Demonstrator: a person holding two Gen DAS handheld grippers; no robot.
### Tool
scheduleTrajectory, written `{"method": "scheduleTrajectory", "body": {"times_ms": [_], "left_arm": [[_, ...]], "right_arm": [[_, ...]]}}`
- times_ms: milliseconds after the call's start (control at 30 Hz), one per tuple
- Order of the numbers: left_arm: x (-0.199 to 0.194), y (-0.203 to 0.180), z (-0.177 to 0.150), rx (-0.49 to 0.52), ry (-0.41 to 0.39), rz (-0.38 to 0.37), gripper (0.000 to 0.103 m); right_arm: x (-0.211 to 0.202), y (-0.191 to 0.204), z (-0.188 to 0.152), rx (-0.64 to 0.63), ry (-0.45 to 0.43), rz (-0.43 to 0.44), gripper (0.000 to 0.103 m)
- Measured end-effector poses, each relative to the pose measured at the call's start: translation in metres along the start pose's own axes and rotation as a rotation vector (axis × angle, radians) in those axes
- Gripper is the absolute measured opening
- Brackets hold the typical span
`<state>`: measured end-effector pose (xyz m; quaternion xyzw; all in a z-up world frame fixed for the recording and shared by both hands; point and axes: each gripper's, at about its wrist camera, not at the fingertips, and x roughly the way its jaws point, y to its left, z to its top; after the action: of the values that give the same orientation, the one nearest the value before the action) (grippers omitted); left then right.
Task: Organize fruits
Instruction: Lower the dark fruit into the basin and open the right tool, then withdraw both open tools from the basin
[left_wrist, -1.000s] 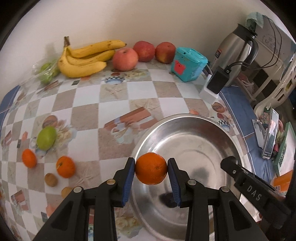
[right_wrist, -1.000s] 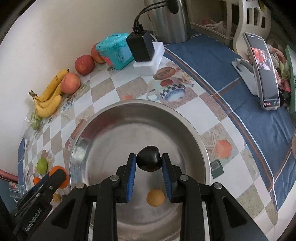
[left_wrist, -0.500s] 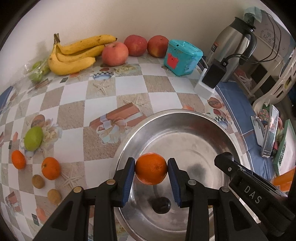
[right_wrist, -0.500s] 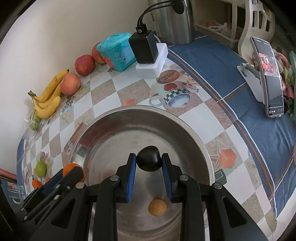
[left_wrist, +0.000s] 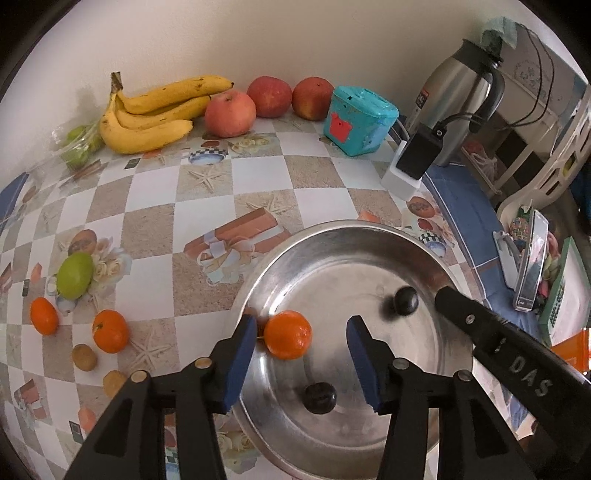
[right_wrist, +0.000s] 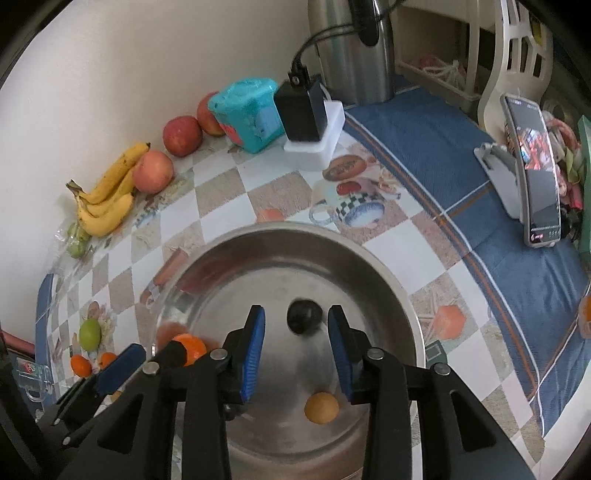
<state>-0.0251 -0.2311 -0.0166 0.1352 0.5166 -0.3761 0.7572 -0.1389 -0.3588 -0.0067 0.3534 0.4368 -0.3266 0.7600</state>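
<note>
Fig.: both tongs over the round stainless-steel bowl (left_wrist: 424, 254). Left gripper (left_wrist: 301, 354) jaws opening, pads clear of the small orange mandarin (left_wrist: 288, 334), which sits at the bowl's left wall. Right gripper (right_wrist: 296, 347) jaws opening; dark round plum-like fruit (right_wrist: 304, 316) loose betw. them, poss. blurred by motion. Mandarin: light, soft-skinned, rolls on slick steel; take across its widest part, gentle squeeze.

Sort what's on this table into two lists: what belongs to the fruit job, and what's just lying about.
Job: steel bowl, orange and dark fruit just let go as both grippers' jaws open, bananas, apples, green fruit, small oranges.

Lying about: teal box, kettle, charger, phone.
</note>
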Motion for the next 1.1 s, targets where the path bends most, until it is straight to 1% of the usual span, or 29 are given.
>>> {"method": "scheduleTrajectory", "body": {"times_ms": [67,100,133,233,333,500,667,900,1033,1100], "left_arm": [[-0.005,0.003,0.001,-0.015,-0.006,-0.003,0.058],[-0.01,0.005,0.001,-0.025,-0.014,-0.004,0.059],[-0.014,0.007,0.002,-0.033,-0.021,-0.004,0.061],[-0.024,0.013,0.003,-0.047,-0.03,0.016,0.064],[-0.033,0.023,0.004,-0.079,-0.028,0.05,0.066],[-0.042,0.046,0.002,-0.125,-0.009,0.137,0.068],[-0.049,0.072,-0.003,-0.177,0.016,0.191,0.068],[-0.059,0.113,-0.012,-0.264,0.031,0.24,0.068],[-0.067,0.135,-0.017,-0.319,0.031,0.259,0.069],[-0.072,0.147,-0.02,-0.344,0.027,0.269,0.071]], "right_arm": [[-0.009,0.002,0.002,-0.008,-0.024,-0.003,0.044],[-0.012,0.003,0.003,-0.01,-0.032,-0.004,0.05],[-0.016,0.004,0.004,-0.015,-0.044,-0.005,0.054],[-0.026,0.006,0.006,-0.021,-0.063,-0.005,0.057],[-0.032,0.007,0.006,-0.029,-0.068,-0.006,0.059],[-0.042,0.009,0.002,-0.044,-0.069,-0.008,0.059],[-0.045,0.01,-0.001,-0.05,-0.06,-0.011,0.059],[-0.044,0.013,-0.004,-0.063,-0.045,-0.014,0.059],[-0.038,0.022,-0.008,-0.098,-0.023,-0.019,0.059],[-0.035,0.029,-0.011,-0.123,-0.007,-0.011,0.059]]}}
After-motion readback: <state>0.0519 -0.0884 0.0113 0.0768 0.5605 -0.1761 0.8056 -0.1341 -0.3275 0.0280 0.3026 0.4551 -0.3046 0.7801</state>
